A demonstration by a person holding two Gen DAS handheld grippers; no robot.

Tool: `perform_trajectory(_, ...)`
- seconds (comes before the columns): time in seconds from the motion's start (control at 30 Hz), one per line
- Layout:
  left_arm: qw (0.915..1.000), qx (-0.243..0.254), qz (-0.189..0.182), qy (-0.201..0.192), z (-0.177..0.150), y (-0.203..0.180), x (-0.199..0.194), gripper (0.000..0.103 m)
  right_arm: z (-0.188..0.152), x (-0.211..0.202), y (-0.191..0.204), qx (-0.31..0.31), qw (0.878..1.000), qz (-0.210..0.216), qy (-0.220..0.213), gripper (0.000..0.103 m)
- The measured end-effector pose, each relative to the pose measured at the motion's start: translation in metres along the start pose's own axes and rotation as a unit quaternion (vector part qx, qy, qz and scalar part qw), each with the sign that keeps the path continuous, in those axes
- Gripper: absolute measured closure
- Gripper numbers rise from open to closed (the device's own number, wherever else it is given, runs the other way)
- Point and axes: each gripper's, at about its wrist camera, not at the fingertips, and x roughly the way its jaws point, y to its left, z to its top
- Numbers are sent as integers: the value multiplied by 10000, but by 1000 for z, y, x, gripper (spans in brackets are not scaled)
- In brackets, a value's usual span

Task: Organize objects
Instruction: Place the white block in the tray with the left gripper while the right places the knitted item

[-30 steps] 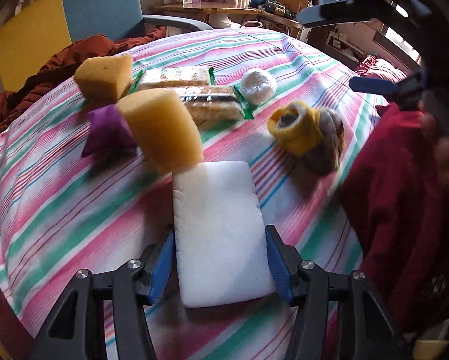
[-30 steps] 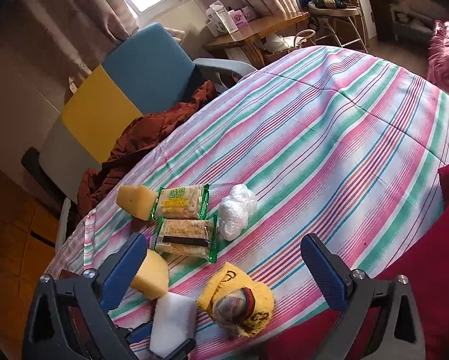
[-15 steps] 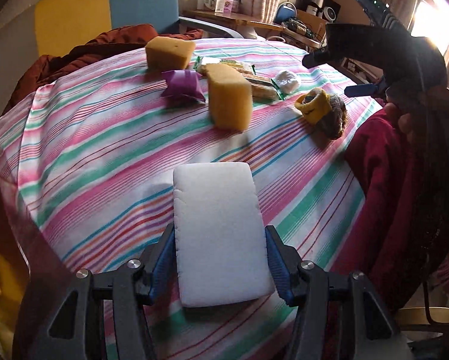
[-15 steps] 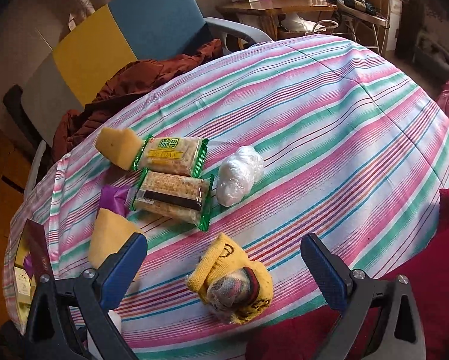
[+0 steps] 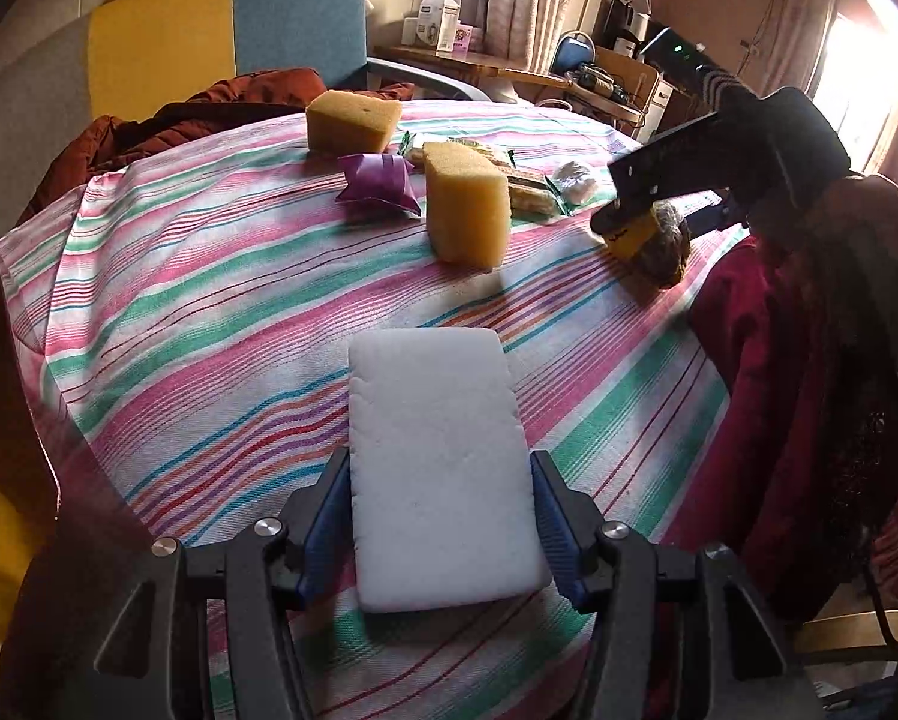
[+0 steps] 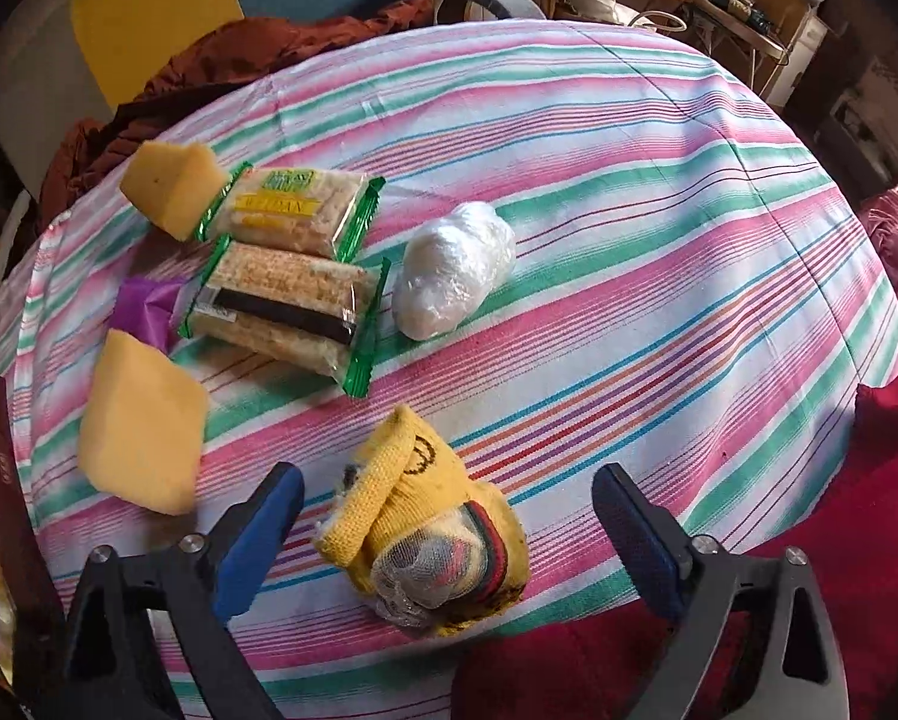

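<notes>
1. The left gripper [image 5: 443, 519] is clamped on a white foam block [image 5: 437, 468], its blue pads pressed to the block's two long sides, above the near edge of a round table under a striped cloth [image 5: 209, 312].
2. The right gripper [image 6: 449, 531] points steeply down over a yellow knitted bundle [image 6: 431, 540] at the table's edge; its jaws are closing, with the bundle between them and neither pad touching it.
3. Farther along the cloth, two green-edged cracker packets [image 6: 296, 276] lie side by side, a clear plastic-wrapped lump [image 6: 454, 270] just beside them.
4. A yellow sponge wedge [image 6: 170, 186] touches the far packet's end; a second yellow sponge [image 6: 140, 426] stands nearer the edge, with a purple wrapper [image 6: 146, 309] between the two sponges.
5. A rust-coloured garment [image 5: 167, 126] is heaped on a chair [image 5: 227, 42] of yellow and blue panels behind the table.
</notes>
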Motion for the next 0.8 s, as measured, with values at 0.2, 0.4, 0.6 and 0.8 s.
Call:
perform_trajectory(0.2, 10000, 32, -37, -9, 0, 1, -1, 45, -7, 0, 7, -214, 9996, -138, 99, 55)
perform_trajectory(0.4, 9992, -277, -127, -261, 8, 9, -34, 46, -20, -52, -7, 84, 9947, 694, -752, 55)
perform_trajectory(0.6, 9928, -805, 85, -879, 15, 37, -92, 46, -24, -95, 46, -346, 9821, 1371, -1241, 55)
perform_trajectory(0.8, 9751, -1790, 585, -1168, 11, 99, -134, 46, -43, -111, 147, -1445, 9584, 2140, -1220, 55)
